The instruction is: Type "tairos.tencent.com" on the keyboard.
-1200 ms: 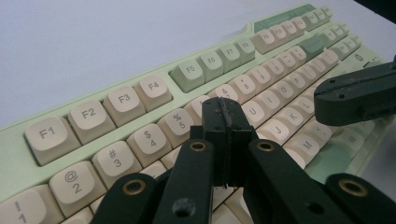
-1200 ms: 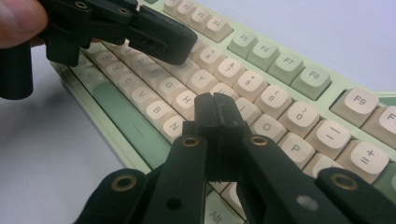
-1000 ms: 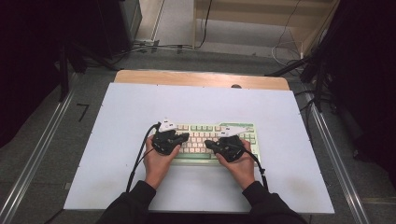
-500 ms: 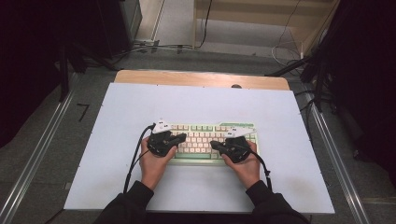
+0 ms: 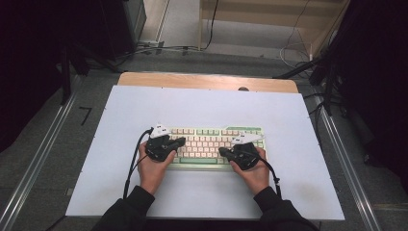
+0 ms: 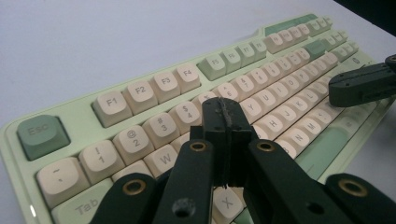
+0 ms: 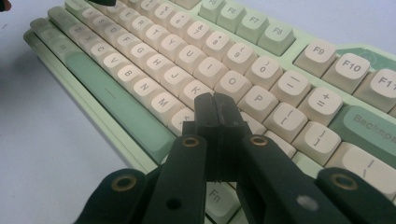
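1. Left gripper (image 6: 227,116): jaws pressed together, over the keyboard's (image 5: 211,142) left keys.
2. Right gripper (image 7: 215,109): jaws pressed together, at 3 o'clock of the left.
3. Keyboard: mid-table (image 5: 202,108).

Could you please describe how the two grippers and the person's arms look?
Both the left gripper and the right gripper are black, each with two flat jaws on linked bars with brass-coloured rivets. A grey three-cornered plate sits on top of each, and a black cable trails back from each. The person wears dark long sleeves.
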`<state>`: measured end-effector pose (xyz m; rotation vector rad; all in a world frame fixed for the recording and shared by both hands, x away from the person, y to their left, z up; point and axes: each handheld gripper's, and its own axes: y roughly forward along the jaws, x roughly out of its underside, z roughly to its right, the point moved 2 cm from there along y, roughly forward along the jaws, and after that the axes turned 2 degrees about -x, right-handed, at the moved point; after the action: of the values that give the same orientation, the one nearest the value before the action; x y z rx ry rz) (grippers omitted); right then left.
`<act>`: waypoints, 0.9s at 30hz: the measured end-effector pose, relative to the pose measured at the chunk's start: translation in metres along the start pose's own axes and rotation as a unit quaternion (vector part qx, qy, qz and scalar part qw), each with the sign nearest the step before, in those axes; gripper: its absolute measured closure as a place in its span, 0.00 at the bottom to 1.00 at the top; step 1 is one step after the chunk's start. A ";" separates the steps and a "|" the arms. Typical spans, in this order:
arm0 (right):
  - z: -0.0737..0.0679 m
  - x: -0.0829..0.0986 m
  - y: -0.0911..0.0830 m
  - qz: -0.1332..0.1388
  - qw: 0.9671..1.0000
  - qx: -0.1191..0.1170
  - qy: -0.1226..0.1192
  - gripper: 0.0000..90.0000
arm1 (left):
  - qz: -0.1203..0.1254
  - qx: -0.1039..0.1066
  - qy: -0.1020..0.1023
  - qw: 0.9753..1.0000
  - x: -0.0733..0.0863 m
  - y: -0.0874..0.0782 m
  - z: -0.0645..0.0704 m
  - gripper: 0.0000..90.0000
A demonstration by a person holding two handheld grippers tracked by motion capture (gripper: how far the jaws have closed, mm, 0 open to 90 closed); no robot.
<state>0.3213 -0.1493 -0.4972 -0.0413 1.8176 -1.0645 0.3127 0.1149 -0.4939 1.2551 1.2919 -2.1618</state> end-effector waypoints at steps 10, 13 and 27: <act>-0.003 0.002 0.004 -0.012 1.000 0.009 -0.016 0.98 | 0.000 0.002 0.001 1.000 0.000 -0.001 0.001 1.00; -0.001 0.000 0.001 0.002 1.000 0.000 -0.002 0.98 | -0.001 0.003 0.003 1.000 0.001 -0.001 0.001 1.00; -0.001 -0.003 0.000 0.008 1.000 -0.002 -0.004 0.98 | -0.003 0.010 0.003 1.000 0.002 -0.002 0.003 1.00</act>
<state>0.3217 -0.1475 -0.4947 -0.0337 1.8097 -1.0485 0.3087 0.1138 -0.4933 1.2677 1.2808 -2.1828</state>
